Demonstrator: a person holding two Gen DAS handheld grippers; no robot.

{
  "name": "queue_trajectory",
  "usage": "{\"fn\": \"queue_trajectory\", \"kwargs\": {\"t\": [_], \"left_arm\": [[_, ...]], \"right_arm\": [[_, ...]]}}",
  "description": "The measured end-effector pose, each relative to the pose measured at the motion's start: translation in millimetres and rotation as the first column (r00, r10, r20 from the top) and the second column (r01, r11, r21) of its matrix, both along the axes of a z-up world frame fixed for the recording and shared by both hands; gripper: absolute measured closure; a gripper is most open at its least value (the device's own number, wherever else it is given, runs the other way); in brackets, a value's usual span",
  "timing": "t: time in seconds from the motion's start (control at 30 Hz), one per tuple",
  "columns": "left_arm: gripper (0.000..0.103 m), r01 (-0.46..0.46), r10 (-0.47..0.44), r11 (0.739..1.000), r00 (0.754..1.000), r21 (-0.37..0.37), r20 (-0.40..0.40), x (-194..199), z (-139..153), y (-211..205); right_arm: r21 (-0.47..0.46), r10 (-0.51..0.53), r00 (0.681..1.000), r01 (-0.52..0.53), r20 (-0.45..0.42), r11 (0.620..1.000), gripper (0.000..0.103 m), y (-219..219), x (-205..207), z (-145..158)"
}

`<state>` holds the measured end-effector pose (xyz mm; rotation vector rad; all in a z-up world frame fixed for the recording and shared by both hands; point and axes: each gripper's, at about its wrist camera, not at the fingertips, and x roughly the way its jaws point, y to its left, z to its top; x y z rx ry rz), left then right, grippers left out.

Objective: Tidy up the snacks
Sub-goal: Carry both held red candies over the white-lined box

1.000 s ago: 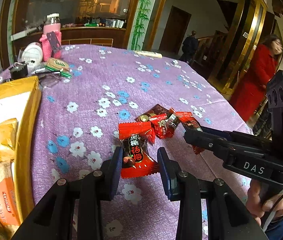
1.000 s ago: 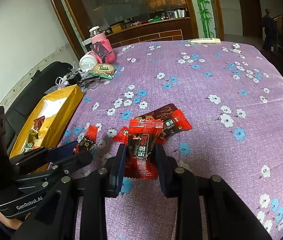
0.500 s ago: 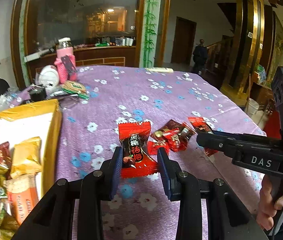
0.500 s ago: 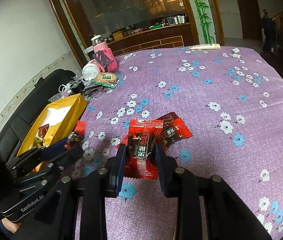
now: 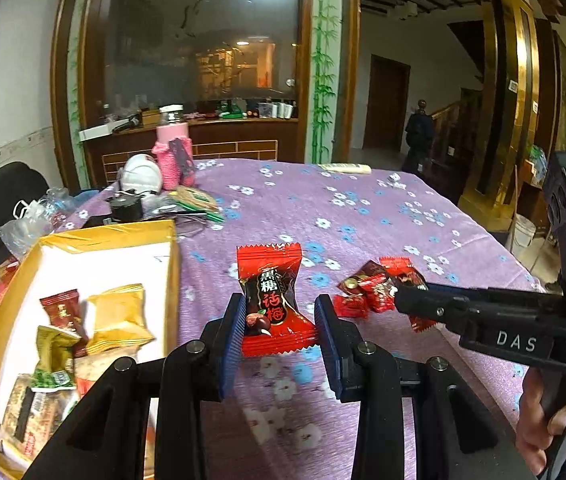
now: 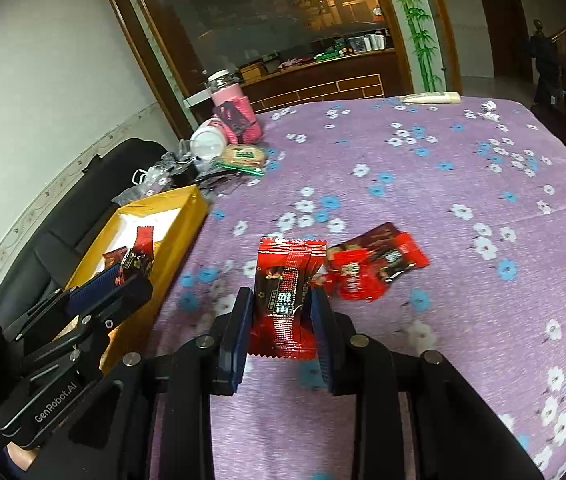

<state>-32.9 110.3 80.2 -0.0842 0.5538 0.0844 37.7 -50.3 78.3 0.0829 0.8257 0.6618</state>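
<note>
My left gripper (image 5: 277,320) is shut on a red candy packet (image 5: 271,300) and holds it above the purple cloth, just right of the yellow box (image 5: 173,264). In the right wrist view the left gripper (image 6: 123,276) hangs over the box's near edge with its candy (image 6: 139,256). My right gripper (image 6: 283,312) is shut on another red candy packet (image 6: 287,300), held above the cloth. A small pile of red candies (image 6: 371,268) lies on the cloth just beyond it; the pile also shows in the left wrist view (image 5: 371,288).
The yellow box (image 6: 191,216) holds several wrapped snacks (image 5: 115,320). A pink bottle (image 5: 173,148), a white lid (image 5: 141,172), a round biscuit pack (image 6: 243,156) and bags crowd the table's far left. A black sofa (image 6: 83,200) stands left of the table.
Both grippers have lifted with their candies. The left one has swung left toward the yellow box, which now fills more of its view.
</note>
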Motion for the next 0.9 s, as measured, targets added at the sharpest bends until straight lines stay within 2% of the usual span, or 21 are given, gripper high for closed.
{"fn": "queue_trajectory", "kwargs": {"t": [0.5,0.9], "left_arm": [[0.066,-0.112,0.114,0.992,0.993,-0.063,0.023,-27.2,0.8,58.9],[0.066,-0.247,0.251,0.958,0.968,-0.144,0.007,-50.1,-11.0,129.6]], "right_arm": [[-0.034,0.150,0.989,-0.150,-0.002,0.988,0.075,84.9,-27.0,7.6],[-0.092,0.267,0.964,-0.266,0.002,0.960,0.075,149.0,-51.4,7.9]]}}
